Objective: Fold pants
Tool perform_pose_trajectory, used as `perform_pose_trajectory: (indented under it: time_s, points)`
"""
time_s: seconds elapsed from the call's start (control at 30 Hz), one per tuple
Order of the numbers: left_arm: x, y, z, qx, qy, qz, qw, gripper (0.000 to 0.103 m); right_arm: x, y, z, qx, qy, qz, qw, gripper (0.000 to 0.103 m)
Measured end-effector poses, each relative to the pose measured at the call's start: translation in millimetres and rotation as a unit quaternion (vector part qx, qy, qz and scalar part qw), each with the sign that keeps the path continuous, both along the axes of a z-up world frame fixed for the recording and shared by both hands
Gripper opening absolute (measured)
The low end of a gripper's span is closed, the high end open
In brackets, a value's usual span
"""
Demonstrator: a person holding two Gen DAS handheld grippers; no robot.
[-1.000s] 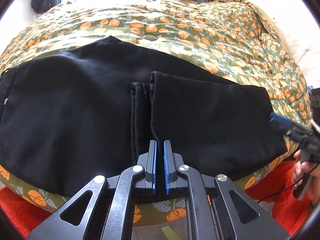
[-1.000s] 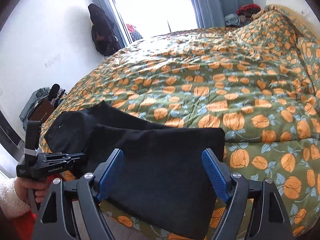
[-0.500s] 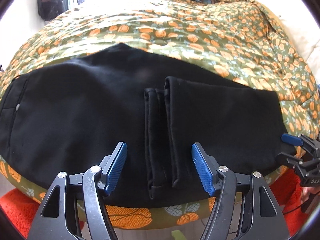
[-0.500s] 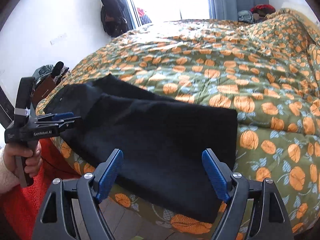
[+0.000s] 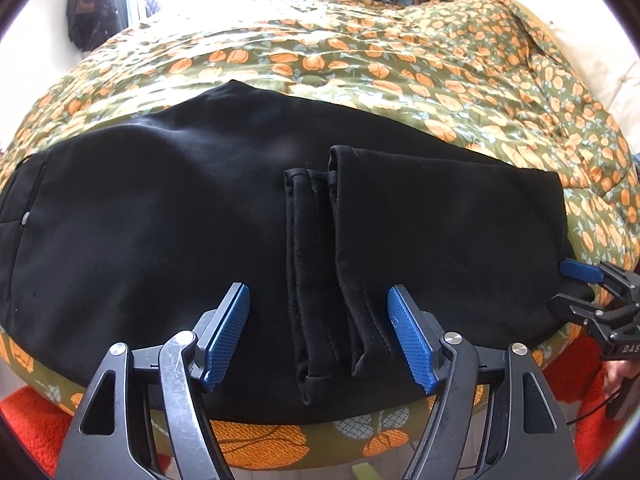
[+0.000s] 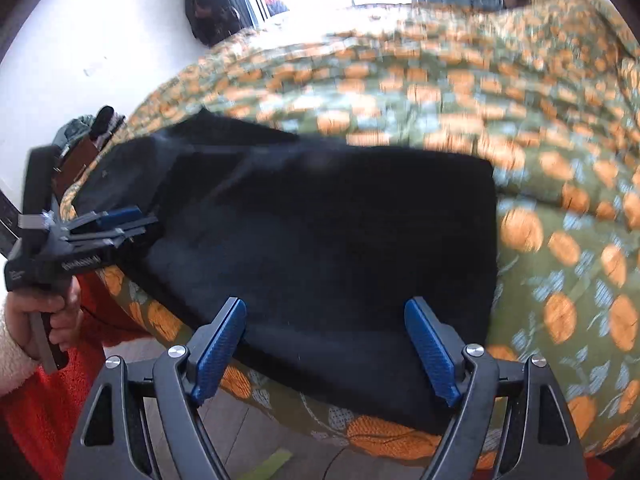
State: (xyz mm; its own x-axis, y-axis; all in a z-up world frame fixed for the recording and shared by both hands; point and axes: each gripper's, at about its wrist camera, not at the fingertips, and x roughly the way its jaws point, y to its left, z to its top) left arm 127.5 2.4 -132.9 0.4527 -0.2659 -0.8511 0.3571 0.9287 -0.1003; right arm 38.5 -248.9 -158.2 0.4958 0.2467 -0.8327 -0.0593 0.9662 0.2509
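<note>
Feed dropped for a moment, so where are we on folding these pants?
Done: the black pants lie flat on the floral bedspread, with the leg ends folded over toward the middle. In hand: nothing. The left gripper is open above the cuffs, and the right gripper is open at the folded edge. Left, as I judge it: at least one more fold to make a compact stack.

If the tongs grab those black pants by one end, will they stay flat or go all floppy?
Probably floppy: the black pants drape over the rounded bedspread and follow its curve. The folded-over leg ends would likely slide open, since nothing pins them. They look light, with thin hems.
</note>
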Motion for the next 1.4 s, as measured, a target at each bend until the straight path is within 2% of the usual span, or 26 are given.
perform_pose_trajectory:
  time_s: [0.07,0.23,0.37,0.5,0.6,0.7,0.8,0.93,1.2,1.33,1.4]
  points:
    - [0.2,0.4,0.5,-0.002,0.003,0.001,1.0,0.074,0.5,-0.5,1.2,0.007,-0.005,-0.005,1.0,0.087]
    - [-2.4,4.4,12.3,-0.012,0.022,0.012,0.9996,0.074,1.3,0.1,-1.2,0.008,-0.007,-0.005,1.0,0.089]
    - [-7.4,20.2,30.8,-0.023,0.017,0.024,0.9993,0.074,1.4,0.6,-1.7,0.009,-0.008,-0.001,1.0,0.091]
    - [-0.2,64.9,52.0,-0.045,0.018,0.056,0.9973,0.075,1.2,4.5,-2.8,0.001,-0.011,0.001,1.0,0.093]
    - [9.7,117.1,65.4,-0.054,0.017,0.109,0.9925,0.078,3.2,9.0,-3.4,-0.006,-0.009,0.0,1.0,0.097]
    - [16.4,162.5,73.2,-0.008,0.0,0.177,0.9841,0.078,5.5,12.3,-4.4,-0.012,-0.006,-0.001,1.0,0.101]
    - [14.9,186.2,78.7,0.023,-0.021,0.21,0.9772,0.078,5.7,15.5,-5.2,-0.021,-0.005,0.0,1.0,0.103]
    - [10.7,194.0,76.8,0.039,-0.03,0.228,0.9724,0.078,5.3,14.8,-5.5,-0.022,-0.005,0.0,1.0,0.103]
    - [15.1,194.8,73.1,0.074,-0.033,0.227,0.9706,0.078,5.7,14.5,-6.0,-0.024,-0.006,-0.001,1.0,0.103]
    - [19.7,199.8,71.0,0.073,-0.021,0.224,0.9717,0.078,5.7,14.3,-6.0,-0.024,-0.006,-0.001,1.0,0.103]
    - [25.7,218.3,67.4,0.04,0.0,0.238,0.9704,0.078,5.6,14.6,-6.0,-0.024,-0.006,-0.001,1.0,0.103]
